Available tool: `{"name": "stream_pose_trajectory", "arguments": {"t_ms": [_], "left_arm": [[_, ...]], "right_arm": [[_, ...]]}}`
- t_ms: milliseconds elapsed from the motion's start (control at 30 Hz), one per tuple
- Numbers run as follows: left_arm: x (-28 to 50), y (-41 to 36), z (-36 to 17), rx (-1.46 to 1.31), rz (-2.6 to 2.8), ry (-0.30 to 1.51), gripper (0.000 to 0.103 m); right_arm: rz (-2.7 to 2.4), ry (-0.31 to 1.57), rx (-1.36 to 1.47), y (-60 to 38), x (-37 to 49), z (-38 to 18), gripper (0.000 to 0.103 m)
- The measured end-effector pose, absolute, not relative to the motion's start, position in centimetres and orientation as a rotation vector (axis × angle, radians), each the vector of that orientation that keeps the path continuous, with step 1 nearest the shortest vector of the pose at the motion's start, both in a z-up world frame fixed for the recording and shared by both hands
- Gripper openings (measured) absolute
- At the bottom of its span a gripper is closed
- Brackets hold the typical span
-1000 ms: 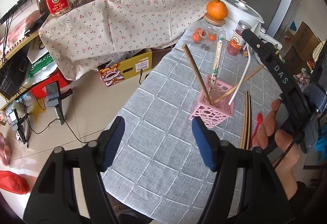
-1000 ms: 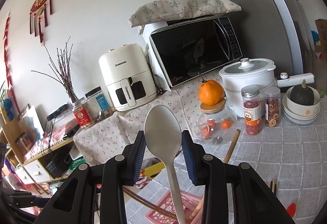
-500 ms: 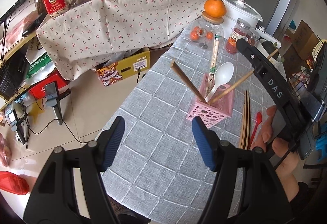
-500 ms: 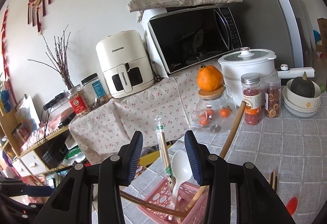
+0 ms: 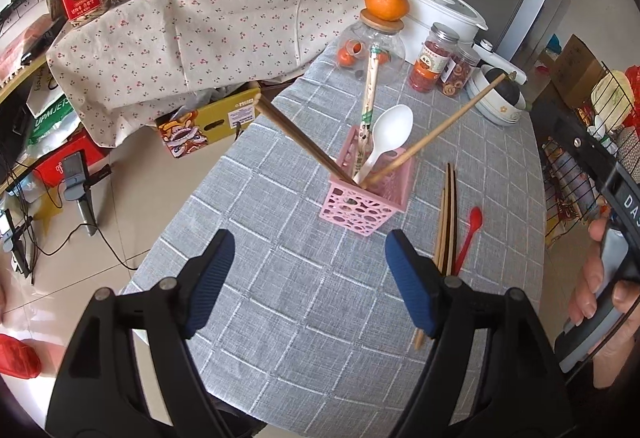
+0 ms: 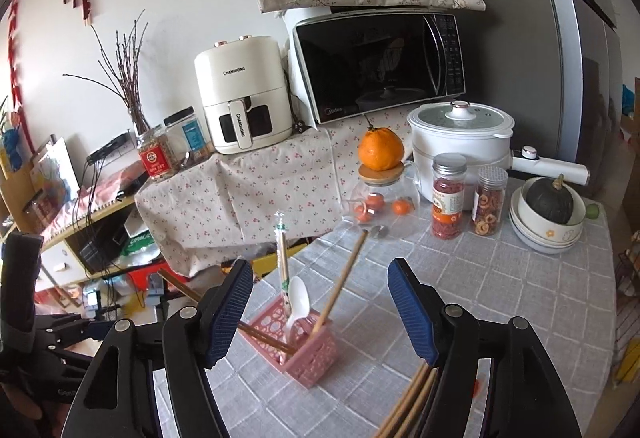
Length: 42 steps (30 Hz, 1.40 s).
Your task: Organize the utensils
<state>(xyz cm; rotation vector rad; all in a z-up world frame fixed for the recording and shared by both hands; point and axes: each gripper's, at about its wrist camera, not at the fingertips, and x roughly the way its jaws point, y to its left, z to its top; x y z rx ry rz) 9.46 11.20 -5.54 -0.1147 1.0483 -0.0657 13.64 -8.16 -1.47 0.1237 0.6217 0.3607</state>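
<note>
A pink perforated holder (image 5: pixel 366 204) (image 6: pixel 306 352) stands on the grey checked tablecloth (image 5: pixel 280 318). In it lean a white plastic spoon (image 5: pixel 390 136) (image 6: pixel 298 300), wooden chopsticks (image 5: pixel 296 136) and a wrapped pair (image 5: pixel 370 94). More wooden chopsticks (image 5: pixel 446 214) (image 6: pixel 404 408) and a small red spoon (image 5: pixel 470 232) lie flat to the holder's right. My left gripper (image 5: pixel 308 282) hovers in front of the holder, its jaws opening with nothing between them. My right gripper (image 6: pixel 320 312) is above and behind the holder, jaws opening and empty. A hand (image 5: pixel 596 298) holds the right gripper's handle.
At the table's far end stand a glass jar topped by an orange (image 6: pixel 380 150), two snack jars (image 6: pixel 450 196), a white cooker (image 6: pixel 460 142) and stacked bowls holding a squash (image 6: pixel 550 212). Behind are an air fryer (image 6: pixel 240 94) and a microwave (image 6: pixel 380 66). The floor at left holds boxes and cables.
The right gripper let go of the white spoon, which now stands in the pink holder, then widened and drew back upward. The left gripper's jaws spread a little wider.
</note>
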Motion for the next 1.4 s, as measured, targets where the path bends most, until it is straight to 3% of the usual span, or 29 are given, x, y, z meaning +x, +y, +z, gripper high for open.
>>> {"name": "stream_pose_trajectory", "arguments": {"t_ms": [233, 533, 867, 933, 1000, 1100, 1267, 1400], "left_arm": [[9.5, 8.1, -7.3, -0.135, -0.106, 1.104, 0.081], [10.1, 2.8, -10.0, -0.026, -0.151, 1.194, 0.081], [11.2, -2.5, -13.9, 0.103, -0.216, 1.272, 0.081], [11.6, -3.4, -14.7, 0.112, -0.232, 1.276, 0.074], [12.1, -4.4, -15.6, 0.105, -0.247, 1.288, 0.049], [13.4, -5.2, -16.8, 0.048, -0.258, 1.31, 0.024], [15.0, -6.3, -17.9, 0.01, -0.212, 1.27, 0.011], [16.1, -7.4, -18.4, 0.033, -0.2, 1.219, 0.008]], "right_arm": [[0.295, 0.768, 0.076, -12.4, 12.0, -2.7, 0.081], [0.229, 0.913, 0.102, -17.6, 11.7, -6.4, 0.083], [0.103, 1.209, 0.112, -22.1, 13.5, -11.4, 0.083], [0.103, 1.254, 0.118, -22.5, 13.8, -12.3, 0.083], [0.098, 1.273, 0.118, -22.9, 14.0, -12.9, 0.083], [0.087, 1.287, 0.105, -23.1, 14.2, -13.4, 0.083], [0.076, 1.302, 0.142, -24.2, 14.5, -13.7, 0.083], [0.068, 1.296, 0.145, -24.9, 14.6, -13.5, 0.083]]}}
